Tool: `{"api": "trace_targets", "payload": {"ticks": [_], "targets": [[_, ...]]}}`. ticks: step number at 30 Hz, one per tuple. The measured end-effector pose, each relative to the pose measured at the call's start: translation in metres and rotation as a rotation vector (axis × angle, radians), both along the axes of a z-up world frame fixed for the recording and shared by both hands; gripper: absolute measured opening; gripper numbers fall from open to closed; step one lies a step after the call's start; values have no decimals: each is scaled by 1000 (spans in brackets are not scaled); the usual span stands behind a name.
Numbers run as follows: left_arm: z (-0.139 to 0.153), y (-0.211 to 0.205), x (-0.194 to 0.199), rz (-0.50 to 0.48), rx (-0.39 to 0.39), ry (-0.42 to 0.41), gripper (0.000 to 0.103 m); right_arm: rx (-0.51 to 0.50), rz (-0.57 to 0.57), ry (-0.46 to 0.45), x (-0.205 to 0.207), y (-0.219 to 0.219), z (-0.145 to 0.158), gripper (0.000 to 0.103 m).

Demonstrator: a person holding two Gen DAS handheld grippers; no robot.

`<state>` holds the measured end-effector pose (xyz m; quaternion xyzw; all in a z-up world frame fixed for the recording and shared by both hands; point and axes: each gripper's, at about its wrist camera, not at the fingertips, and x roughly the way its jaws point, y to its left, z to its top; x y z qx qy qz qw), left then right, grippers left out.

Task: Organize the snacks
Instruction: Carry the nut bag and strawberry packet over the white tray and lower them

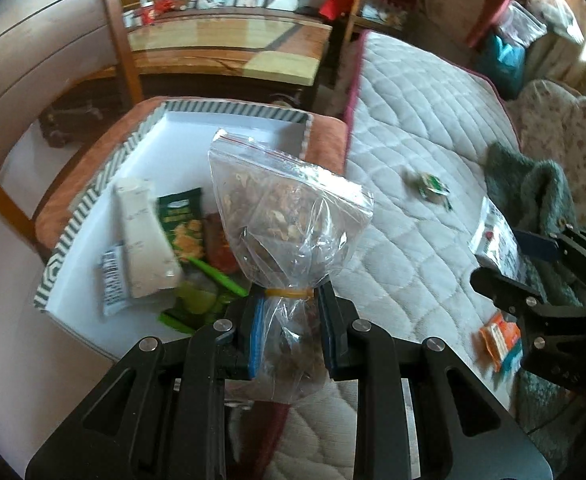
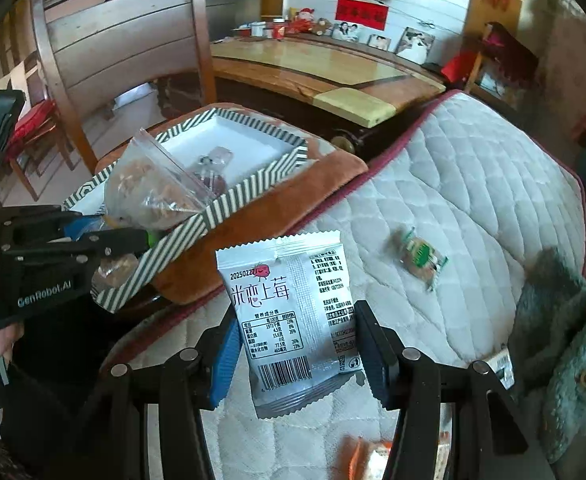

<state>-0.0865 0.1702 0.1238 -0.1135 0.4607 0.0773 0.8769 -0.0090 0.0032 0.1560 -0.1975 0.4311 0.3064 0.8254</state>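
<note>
Several snacks already lie in the striped-rim tray: a white pouch, a green packet and a few more beneath them. Left tongs are clamped on the neck of a clear zip bag of nuts, right by its yellow rubber band, and hold it upright above the tray's near edge. Right tongs grip a silver strawberry-print packet by its sides, above the quilted bed. Left to gather, as far as I can judge: a small green-wrapped biscuit out on the quilt and an orange packet near the right tongs, so the sorting looks past halfway
</note>
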Motion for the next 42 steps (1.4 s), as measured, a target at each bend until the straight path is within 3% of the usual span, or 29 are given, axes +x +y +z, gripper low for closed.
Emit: {"api": "trace_targets", "payload": {"ticks": [19,42], "targets": [[-14,66,-13,151,0,18,22,-58,118,6,7,66,-8,52],[-36,103,1,229,16,53,22,-101,242,38,23,130,-30,52]]}}
